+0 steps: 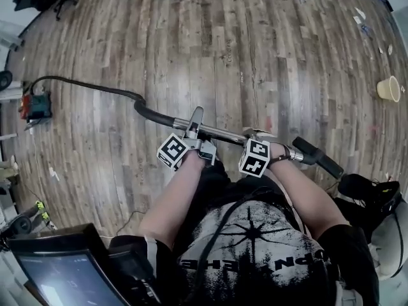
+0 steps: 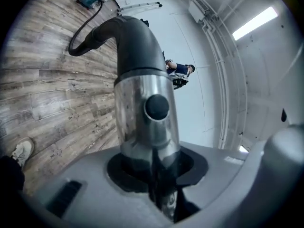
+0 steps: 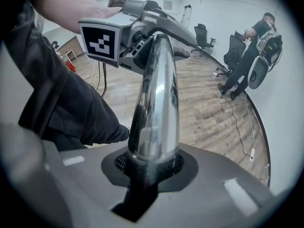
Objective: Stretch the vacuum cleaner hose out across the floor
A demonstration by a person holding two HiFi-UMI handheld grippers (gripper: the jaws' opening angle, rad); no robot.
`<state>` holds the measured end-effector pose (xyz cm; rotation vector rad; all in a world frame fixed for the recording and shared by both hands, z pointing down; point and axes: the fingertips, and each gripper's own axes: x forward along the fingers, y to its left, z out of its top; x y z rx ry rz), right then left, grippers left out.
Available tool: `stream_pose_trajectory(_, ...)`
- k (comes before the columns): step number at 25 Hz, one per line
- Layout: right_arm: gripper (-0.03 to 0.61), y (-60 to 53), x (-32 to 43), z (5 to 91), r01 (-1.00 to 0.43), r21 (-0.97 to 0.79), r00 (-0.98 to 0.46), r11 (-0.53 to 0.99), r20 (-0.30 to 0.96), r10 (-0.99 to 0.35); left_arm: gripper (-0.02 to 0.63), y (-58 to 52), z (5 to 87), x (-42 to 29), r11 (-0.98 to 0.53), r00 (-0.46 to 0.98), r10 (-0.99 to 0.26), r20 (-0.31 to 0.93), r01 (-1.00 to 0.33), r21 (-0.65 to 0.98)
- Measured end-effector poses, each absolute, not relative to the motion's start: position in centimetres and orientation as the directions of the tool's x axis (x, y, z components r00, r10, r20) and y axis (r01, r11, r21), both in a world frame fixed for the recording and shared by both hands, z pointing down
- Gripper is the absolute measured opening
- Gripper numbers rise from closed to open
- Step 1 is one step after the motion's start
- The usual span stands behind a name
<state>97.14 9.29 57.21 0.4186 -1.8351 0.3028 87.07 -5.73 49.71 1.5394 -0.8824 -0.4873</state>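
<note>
The black vacuum hose (image 1: 95, 88) runs from a red and green machine (image 1: 35, 105) at the left across the wood floor to a chrome tube (image 1: 223, 134), which ends in a black handle (image 1: 317, 156). My left gripper (image 1: 193, 127) sits round the tube near the hose joint. In the left gripper view the tube (image 2: 142, 108) passes between the jaws of the left gripper (image 2: 156, 175) with a dark gap on either side. My right gripper (image 1: 258, 136) clamps the tube further right. The right gripper view shows the right gripper (image 3: 147, 167) tight on the tube (image 3: 156, 103), with the left gripper (image 3: 156, 30) beyond.
A paper cup (image 1: 388, 88) stands on the floor at the right. A dark screen (image 1: 64, 273) is at the lower left, and black gear (image 1: 366, 193) lies at the right by the person's leg. People and office chairs (image 3: 247, 46) are by the far wall. Cables (image 3: 237, 122) trail over the boards.
</note>
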Motion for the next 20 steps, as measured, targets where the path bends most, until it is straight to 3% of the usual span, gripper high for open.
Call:
stream_pose_trajectory(3, 0.086, 8.8, 97.8, 57.9, -0.464, 0.006, -0.241, 0.886, 0.961, -0.133, 0.117, -5.7, 50.2, 88.7, 0.017, 0.681, -0.716, 0.155, -0.206, 0.978)
stream_pose_trajectory(8, 0.087, 9.5, 100.5, 59.5, -0.479, 0.000, -0.226, 0.878, 0.966, -0.123, 0.159, -3.6, 52.4, 91.0, -0.002, 0.743, -0.633, 0.215, -0.279, 0.960)
stream_pose_trajectory(14, 0.087, 8.0, 105.6, 62.9, -0.454, 0.025, -0.202, 0.891, 0.971, -0.130, 0.188, 0.2, 54.8, 93.0, 0.043, 0.730, -0.641, 0.237, -0.274, 0.961)
stream_pose_trajectory(17, 0.087, 7.5, 107.9, 66.4, -0.424, 0.047, -0.190, 0.904, 0.972, -0.140, 0.107, 2.7, 56.7, 94.6, -0.024, 0.774, -0.585, 0.242, -0.315, 0.949)
stream_pose_trajectory(20, 0.087, 6.9, 110.1, 71.3, -0.407, 0.069, -0.177, 0.911, 0.972, -0.152, 0.002, 3.7, 58.7, 97.9, -0.213, 0.858, -0.481, 0.179, -0.312, 0.926)
